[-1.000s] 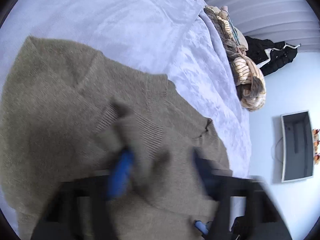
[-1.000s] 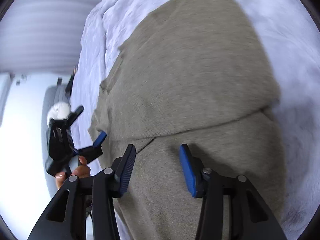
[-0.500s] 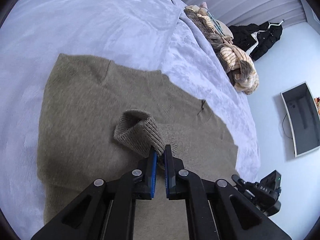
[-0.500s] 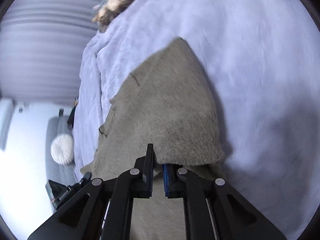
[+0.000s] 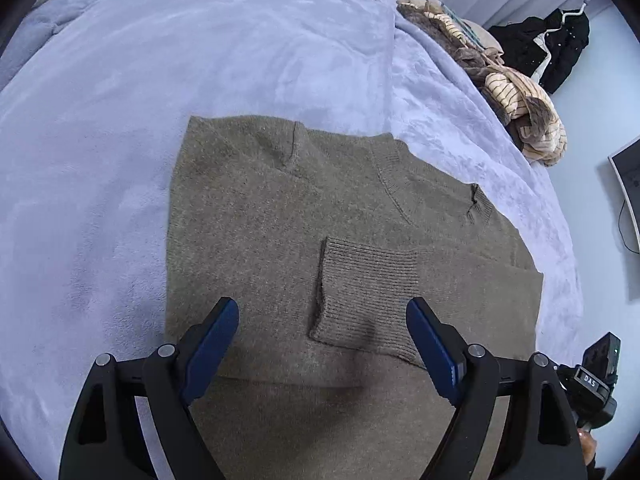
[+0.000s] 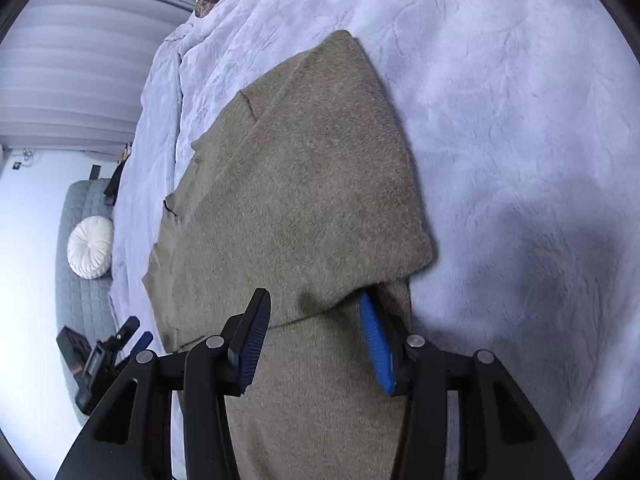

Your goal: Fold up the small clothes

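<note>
The left gripper (image 5: 322,344) hangs with its 2 blue pads spread wide apart over the olive sweater (image 5: 280,220), gripping nothing. The ribbed cuff (image 5: 362,300) lies flat on the sweater's front between those pads. The right gripper (image 6: 316,336) is spread too, with 1 pad tucked under a folded edge of the sweater. The sweater sits on the lavender blanket (image 5: 200,40). Beyond the sweater there's a clothes pile (image 5: 516,104) at the blanket's edge.

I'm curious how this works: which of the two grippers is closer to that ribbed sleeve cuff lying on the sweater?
Left. The left gripper hangs open straddling the ribbed cuff. The right gripper is open at the sweater's folded edge, cuff unseen there.
</note>
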Motion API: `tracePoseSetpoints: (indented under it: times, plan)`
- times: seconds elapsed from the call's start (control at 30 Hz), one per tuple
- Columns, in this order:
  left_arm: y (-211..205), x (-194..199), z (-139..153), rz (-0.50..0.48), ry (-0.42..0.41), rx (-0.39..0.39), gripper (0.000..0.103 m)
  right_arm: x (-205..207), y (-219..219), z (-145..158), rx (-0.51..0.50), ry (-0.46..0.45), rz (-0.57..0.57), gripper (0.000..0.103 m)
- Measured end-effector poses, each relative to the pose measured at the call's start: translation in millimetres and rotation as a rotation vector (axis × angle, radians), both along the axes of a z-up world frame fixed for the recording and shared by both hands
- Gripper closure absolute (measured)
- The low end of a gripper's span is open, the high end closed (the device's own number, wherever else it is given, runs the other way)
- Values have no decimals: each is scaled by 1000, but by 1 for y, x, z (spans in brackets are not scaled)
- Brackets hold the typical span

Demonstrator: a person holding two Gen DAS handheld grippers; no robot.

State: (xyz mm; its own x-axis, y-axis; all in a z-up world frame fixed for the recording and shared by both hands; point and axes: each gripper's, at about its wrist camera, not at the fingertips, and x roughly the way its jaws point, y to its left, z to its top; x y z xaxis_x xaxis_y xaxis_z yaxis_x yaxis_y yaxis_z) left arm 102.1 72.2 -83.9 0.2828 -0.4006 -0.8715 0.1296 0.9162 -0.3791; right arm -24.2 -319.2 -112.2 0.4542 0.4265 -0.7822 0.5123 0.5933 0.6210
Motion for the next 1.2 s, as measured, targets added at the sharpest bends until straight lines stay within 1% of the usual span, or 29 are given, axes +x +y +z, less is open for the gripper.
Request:
tracePoseSetpoints:
  times: [0.07, 0.1, 0.17, 0.2, 0.23, 0.27, 0.3, 0.33, 0.37, 0.4, 0.43, 0.47, 0.53, 0.57, 0.6, 0.63, 0.7, 0.77, 0.8, 0.83, 0.87, 0.9, 0.93, 0.97, 1.0, 1.03, 1.07, 1.13, 1.2]
  plan:
    - [-6, 6, -13, -11, 49, 8, 17, -4, -2, 13, -53, -16, -3, 53]
    - [-10, 8, -19, -14, 76, -2, 17, -5, -4, 21, -86, -30, 3, 53]
    - [-15, 5, -23, -27, 84, -17, 17, 0, -7, 37, -184, -58, 25, 52]
    - [-18, 2, -23, -42, 75, -8, 19, 3, -12, 40, -231, -56, 32, 50]
    - [-20, 1, -22, -56, 69, 0, 25, 9, -17, 40, -270, -39, 31, 47]
    - [-22, 0, -22, -68, 71, 3, 28, 15, -27, 35, -279, -19, 16, 47]
    - [-23, 0, -22, -74, 76, 8, 33, 22, -38, 26, -258, -6, -8, 47]
    - [-25, -1, -21, -76, 76, 10, 50, 27, -47, 16, -225, 7, -27, 47]
    - [-26, -1, -21, -85, 74, 7, 64, 33, -56, 2, -160, 39, -47, 47]
    - [-29, -1, -22, -97, 77, 13, 84, 38, -61, -12, -91, 56, -60, 47]
    - [-30, -1, -20, -96, 69, 24, 87, 43, -63, -20, -30, 58, -65, 61]
    - [-29, -3, -16, -97, 43, 20, 93, 47, -61, -19, -28, 47, -42, 90]
    - [-24, -9, -7, -102, 4, 26, 94, 55, -51, 1, -109, -7, 47, 92]
    - [-21, -13, -4, -104, -11, 30, 94, 55, -45, 16, -159, -51, 103, 92]
    - [-19, -16, -4, -106, -17, 36, 95, 57, -39, 27, -199, -82, 155, 92]
    - [-17, -19, -5, -107, -16, 45, 95, 59, -35, 34, -237, -92, 201, 93]
    - [-18, -26, -15, -110, 6, 81, 97, 61, -33, 34, -310, -71, 250, 93]
    - [-17, -30, -20, -105, 0, 93, 97, 65, -40, 18, -380, 10, 256, 93]
    - [-16, -31, -20, -95, -3, 99, 97, 63, -46, 9, -396, 45, 249, 92]
    - [-15, -31, -18, -86, -1, 104, 97, 62, -51, -2, -378, 75, 232, 89]
    - [-15, -32, -16, -80, -4, 116, 97, 57, -58, -4, -357, 78, 207, 86]
    - [-14, -33, -10, -70, -19, 152, 97, 54, -61, -2, -345, 73, 177, 83]
    - [-13, -34, -4, -63, -41, 175, 97, 51, -62, 3, -345, 73, 155, 73]
    - [-9, -35, 3, -65, -60, 177, 97, 46, -62, 7, -350, 82, 141, 61]
    - [-6, -35, 9, -66, -66, 164, 97, 41, -62, 12, -346, 85, 125, 57]
    - [-2, -35, 16, -66, -74, 146, 97, 33, -60, 18, -324, 70, 107, 55]
    - [-1, -35, 21, -70, -79, 139, 97, 25, -58, 23, -283, 49, 92, 54]
    - [-2, -34, 30, -96, -98, 140, 97, 9, -51, 29, -207, 22, 74, 54]
    - [-10, -32, 35, -126, -114, 147, 97, 0, -41, 31, -160, 9, 66, 54]
